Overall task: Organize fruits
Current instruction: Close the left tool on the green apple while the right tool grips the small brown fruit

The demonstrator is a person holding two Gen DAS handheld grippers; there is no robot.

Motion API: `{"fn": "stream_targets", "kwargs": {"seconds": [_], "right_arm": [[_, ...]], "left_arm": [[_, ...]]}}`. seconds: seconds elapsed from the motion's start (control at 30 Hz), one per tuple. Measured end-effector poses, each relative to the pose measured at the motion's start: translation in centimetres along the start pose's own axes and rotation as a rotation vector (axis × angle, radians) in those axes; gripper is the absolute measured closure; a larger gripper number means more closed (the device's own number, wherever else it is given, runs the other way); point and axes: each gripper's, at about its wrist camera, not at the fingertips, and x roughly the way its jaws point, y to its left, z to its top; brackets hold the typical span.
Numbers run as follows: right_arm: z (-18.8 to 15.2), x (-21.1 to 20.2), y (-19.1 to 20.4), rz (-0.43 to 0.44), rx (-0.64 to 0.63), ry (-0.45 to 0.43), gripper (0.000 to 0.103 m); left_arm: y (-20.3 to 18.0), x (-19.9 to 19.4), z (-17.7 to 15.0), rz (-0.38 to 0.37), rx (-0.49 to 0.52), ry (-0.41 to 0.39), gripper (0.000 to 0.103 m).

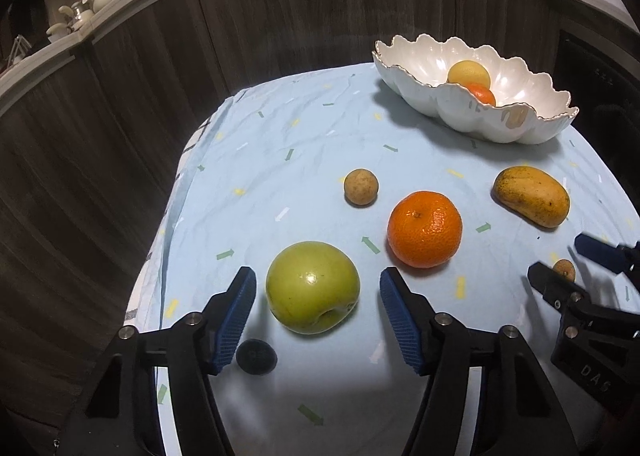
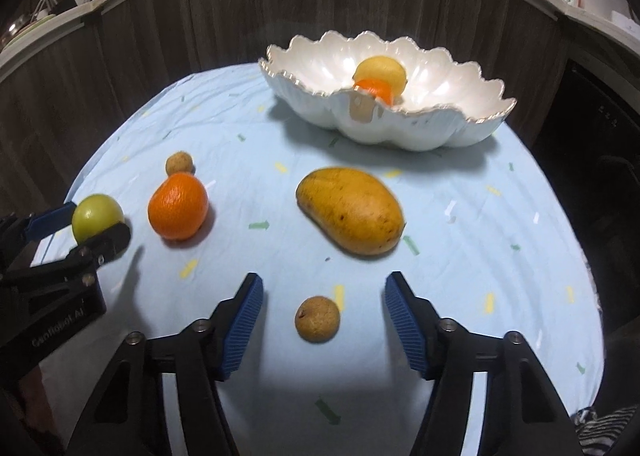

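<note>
Both claws are held low over the blue cloth (image 2: 460, 184), spread wide and gripping nothing. Between the fingers of the left claw (image 1: 318, 288) a green apple (image 1: 313, 287) is framed, untouched, near the table's left edge. Between the fingers of the right claw (image 2: 324, 294) a small brown fruit (image 2: 317, 319) is framed near the front edge. An orange (image 1: 425, 229), a second small brown fruit (image 1: 361, 187) and a mango (image 2: 350, 211) are seen mid-table. At the far edge, a white scalloped bowl (image 2: 440, 128) is filled with a yellow fruit (image 2: 382, 70) and a smaller orange (image 2: 376, 89).
</note>
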Motion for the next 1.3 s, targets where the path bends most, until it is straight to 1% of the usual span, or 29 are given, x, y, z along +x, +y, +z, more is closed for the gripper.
{"fn": "stream_targets", "kwargs": {"seconds": [0.03, 0.07, 0.2, 0.3, 0.37, 0.4, 0.43, 0.93, 1.3], "right_arm": [[-0.1, 0.1, 0.0, 0.005, 0.002, 0.006, 0.050], [-0.2, 0.2, 0.0, 0.008, 0.002, 0.010, 0.053], [-0.5, 0.1, 0.3, 0.009, -0.013, 0.002, 0.058], [-0.5, 0.0, 0.5, 0.020, -0.019, -0.003, 0.066], [-0.5, 0.0, 0.7, 0.027, -0.028, -0.006, 0.074], [-0.5, 0.0, 0.8, 0.029, -0.032, -0.007, 0.076], [-0.5, 0.0, 0.9, 0.032, -0.034, -0.007, 0.079], [-0.1, -0.5, 0.8, 0.044, -0.037, -0.019, 0.080], [0.6, -1.5, 0.6, 0.041, -0.039, -0.052, 0.080]], "left_arm": [[0.0, 0.0, 0.0, 0.000, 0.000, 0.000, 0.040], [-0.1, 0.1, 0.0, 0.003, 0.002, 0.001, 0.040], [-0.1, 0.5, 0.0, 0.004, 0.001, 0.008, 0.042], [-0.2, 0.8, 0.0, 0.003, 0.002, 0.018, 0.048], [-0.1, 1.1, -0.1, 0.007, 0.003, 0.025, 0.052], [-0.1, 1.1, -0.1, 0.008, 0.001, 0.026, 0.055], [-0.1, 1.1, -0.1, 0.006, -0.001, 0.026, 0.055], [0.0, 0.8, -0.1, -0.004, 0.000, 0.024, 0.055], [0.0, -0.8, 0.1, -0.006, -0.009, -0.005, 0.055]]}}
